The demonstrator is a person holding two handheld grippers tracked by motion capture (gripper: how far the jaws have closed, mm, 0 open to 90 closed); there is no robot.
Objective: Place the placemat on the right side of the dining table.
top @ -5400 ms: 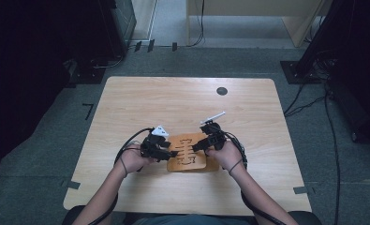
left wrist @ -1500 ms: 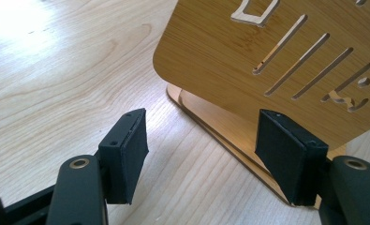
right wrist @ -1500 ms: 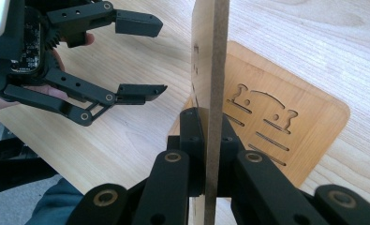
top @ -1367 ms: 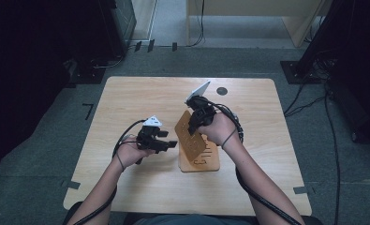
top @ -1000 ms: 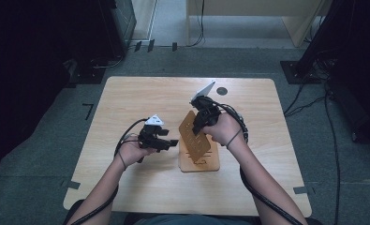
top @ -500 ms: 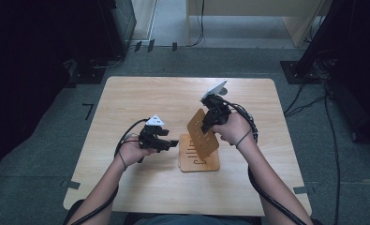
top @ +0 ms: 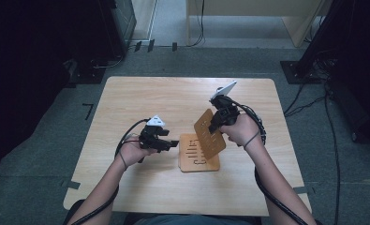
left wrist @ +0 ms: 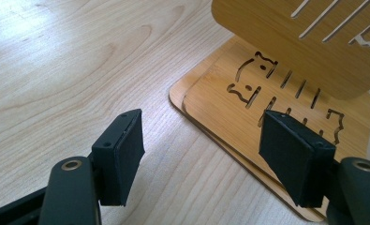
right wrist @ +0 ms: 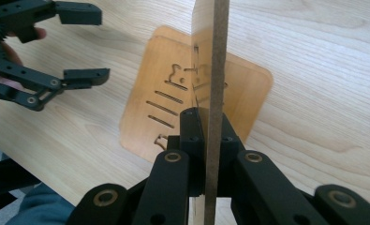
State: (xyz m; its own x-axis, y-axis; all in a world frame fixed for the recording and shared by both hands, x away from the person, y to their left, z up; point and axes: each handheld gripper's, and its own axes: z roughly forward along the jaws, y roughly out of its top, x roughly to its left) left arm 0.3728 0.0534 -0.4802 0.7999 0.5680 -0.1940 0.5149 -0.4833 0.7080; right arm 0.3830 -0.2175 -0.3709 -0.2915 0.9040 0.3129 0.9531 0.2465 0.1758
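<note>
Grey carpet and dark equipment ring the pale wooden table [top: 173, 101] in the high view, where we see the right gripper [top: 217, 123] lifting a thin slotted wooden panel [top: 210, 135] tilted up off a matching base board [top: 199, 161] that lies flat at the table's near middle; we judge the lift is meant to swing or separate the top leaf, while the left gripper [top: 169, 144] waits just left of the base, holding nothing. From the left gripper view, our jaws stand wide apart over bare woodgrain, the base board [left wrist: 248, 108] between and beyond them showing rounded corners, layered edges and laser-cut slits with small animal outlines; the raised panel [left wrist: 285, 42] hangs above. Through the right gripper view, our jaws pinch the panel [right wrist: 217, 70] edge-on, a fibrous brown strip, with the base [right wrist: 159, 93] below
</note>
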